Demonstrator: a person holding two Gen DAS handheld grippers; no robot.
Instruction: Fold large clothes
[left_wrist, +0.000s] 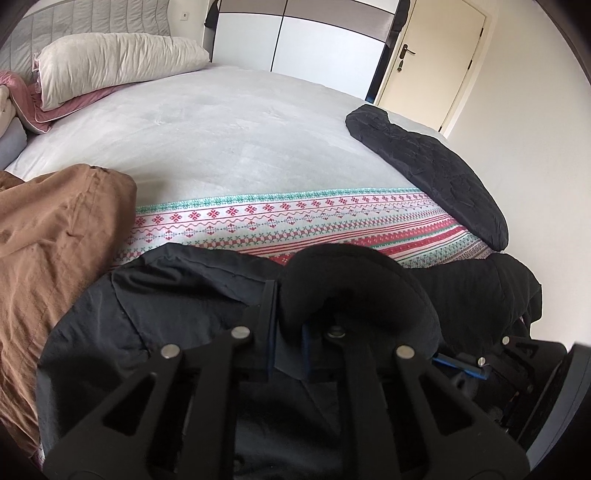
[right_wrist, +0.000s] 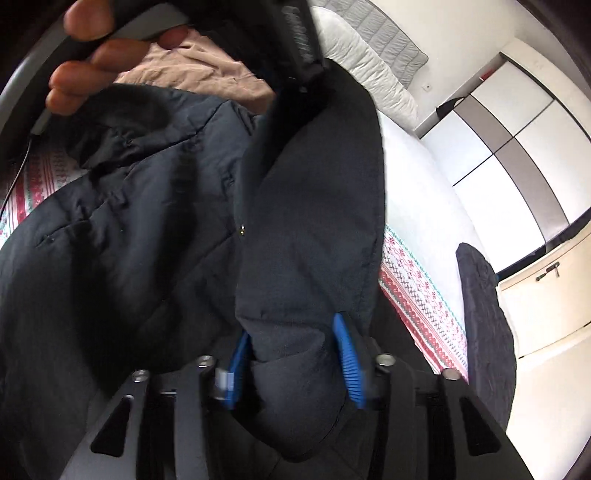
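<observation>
Both tongs have cloth in them: my left gripper (left_wrist: 288, 325) is clenched on a thick fold of the dark jacket (left_wrist: 177, 295), its fingers pressed close on the fabric with a rounded black roll of it bulging over the right finger, and my right gripper (right_wrist: 291, 354) grasps another part of the same jacket (right_wrist: 129, 240), the blue pads (right_wrist: 347, 350) set on either side of a hanging flap that fills the gap between them. From the left wrist I see the jacket bunched at the near edge of the bed (left_wrist: 229, 129), lying on a patterned red, white and green blanket (left_wrist: 295, 221). Beside it on my left sits a brown garment (left_wrist: 55, 229), and a black quilted item (left_wrist: 436, 170) lies along the far right edge of the bed. Pillows (left_wrist: 118, 62) rest at the head, with a wardrobe (left_wrist: 295, 40) and a cream door (left_wrist: 432, 62) behind. From the right wrist, the jacket spreads wide across the blanket (right_wrist: 417, 295), and the person's left hand (right_wrist: 96, 51) shows at the top, wrapped round the other tool's handle.
</observation>
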